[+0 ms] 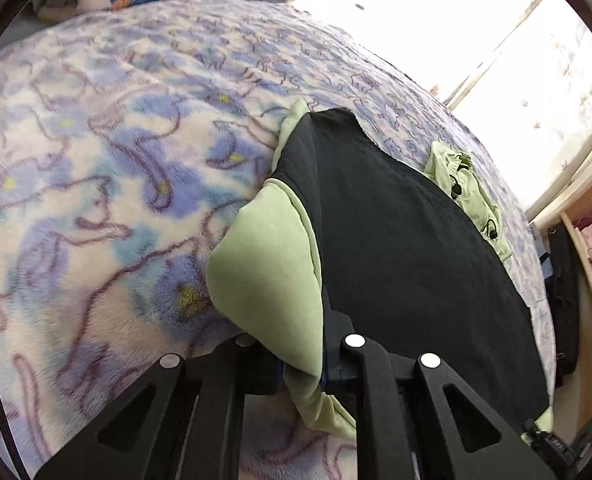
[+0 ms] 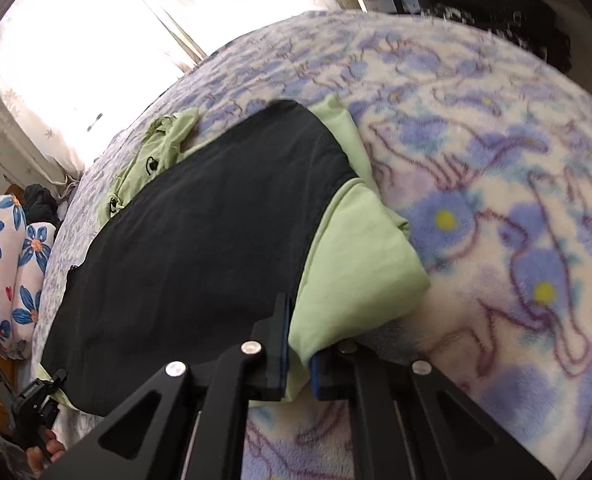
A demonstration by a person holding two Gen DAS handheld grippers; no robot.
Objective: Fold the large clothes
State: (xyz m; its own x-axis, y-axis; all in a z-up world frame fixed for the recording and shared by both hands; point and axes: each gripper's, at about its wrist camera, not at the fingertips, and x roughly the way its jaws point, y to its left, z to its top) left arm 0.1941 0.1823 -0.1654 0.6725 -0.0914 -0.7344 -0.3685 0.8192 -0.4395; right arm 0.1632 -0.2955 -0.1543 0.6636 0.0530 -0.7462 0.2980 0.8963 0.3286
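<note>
Now mid-fold: left gripper [image 1: 302, 354] and right gripper [image 2: 298, 364] each clenched on green corner of black-and-green garment [image 1: 396, 240], spread across floral blanket [image 1: 96, 160]. Next, likely: carry both corners toward 12 o'clock, level.

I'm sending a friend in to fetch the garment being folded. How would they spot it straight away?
Look at the bed with the fluffy blue-flowered blanket. Lying flat on it is a jacket with a black body, light green sleeves and a green hood. Both the left gripper and right gripper pinch its green sleeves. Nothing else on the blanket is black and green.
</note>
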